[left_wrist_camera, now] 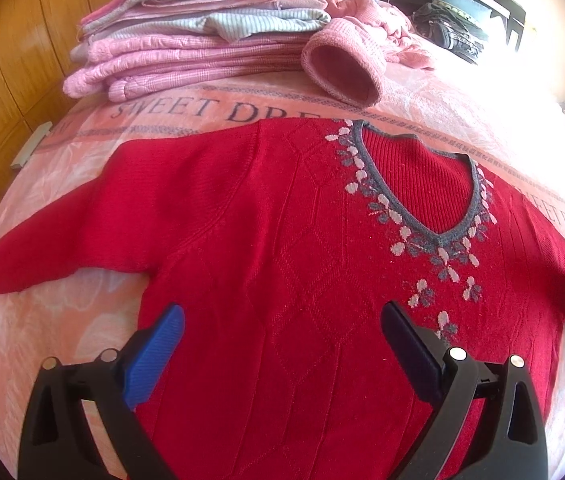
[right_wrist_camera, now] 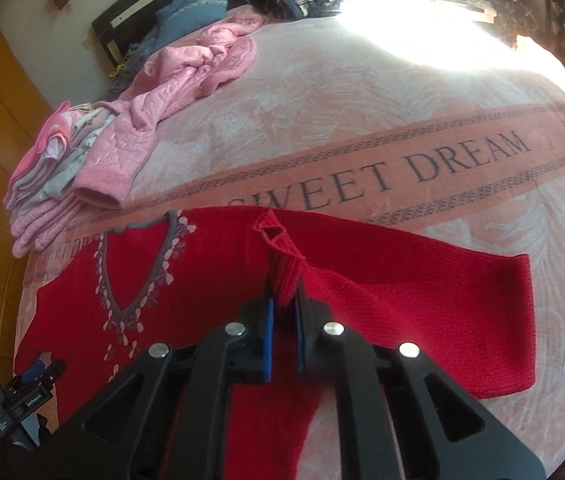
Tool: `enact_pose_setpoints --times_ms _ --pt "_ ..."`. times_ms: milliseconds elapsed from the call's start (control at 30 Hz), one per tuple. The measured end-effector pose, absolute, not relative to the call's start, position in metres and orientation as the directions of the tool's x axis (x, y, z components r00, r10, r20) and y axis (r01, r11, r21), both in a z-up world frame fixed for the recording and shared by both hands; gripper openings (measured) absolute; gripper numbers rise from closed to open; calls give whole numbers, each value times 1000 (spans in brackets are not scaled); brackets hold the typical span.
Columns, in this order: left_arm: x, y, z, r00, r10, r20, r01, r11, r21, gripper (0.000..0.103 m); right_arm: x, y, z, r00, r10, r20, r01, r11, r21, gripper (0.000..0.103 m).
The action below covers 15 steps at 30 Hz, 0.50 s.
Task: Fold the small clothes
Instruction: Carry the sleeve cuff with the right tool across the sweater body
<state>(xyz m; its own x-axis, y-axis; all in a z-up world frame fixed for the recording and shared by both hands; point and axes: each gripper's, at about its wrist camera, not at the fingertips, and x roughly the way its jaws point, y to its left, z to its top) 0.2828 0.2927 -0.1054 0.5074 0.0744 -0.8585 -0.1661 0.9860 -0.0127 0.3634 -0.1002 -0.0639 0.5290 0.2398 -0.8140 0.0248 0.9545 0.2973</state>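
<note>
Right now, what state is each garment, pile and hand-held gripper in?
Red sweater: spread flat, front up, right sleeve cuff lifted.
Left hand-held gripper: open, over the sweater.
Right hand-held gripper: shut on the sleeve cuff.
Pink stack: folded.
Pink garment: crumpled, unfolded.

the left gripper (left_wrist_camera: 282,320) has a matte black plastic frame with triangular cut-outs and round silver rivets at its joints, one finger faced with a ribbed bright blue pad (left_wrist_camera: 154,356), the other pad looking dark navy in shadow. the right gripper (right_wrist_camera: 282,312) has the same black frame, four silver rivets in a row and thin blue pads. at the far left of the right wrist view the left gripper's body carries a small white-lettered label, too small to read.
</note>
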Motion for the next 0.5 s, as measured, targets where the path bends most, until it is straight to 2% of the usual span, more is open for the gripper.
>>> enact_pose_setpoints --times_ms 200,333,367,433,500 --pt "282 298 -107 500 65 -863 -171 985 -25 99 370 -25 -82 443 375 -814 -96 923 372 7" --pt "282 297 -107 500 51 -864 -166 985 -37 99 369 7 -93 396 399 -827 -154 917 369 7" --pt "282 296 -107 501 46 -864 -163 986 -41 99 368 12 -97 379 406 -832 -167 914 370 10" --pt "283 292 -107 502 37 -864 -155 987 -48 99 368 19 -105 337 428 -839 -186 904 386 25" --pt "284 287 -108 500 16 -866 -141 988 -64 99 364 17 -105 321 461 -827 -193 887 419 26"
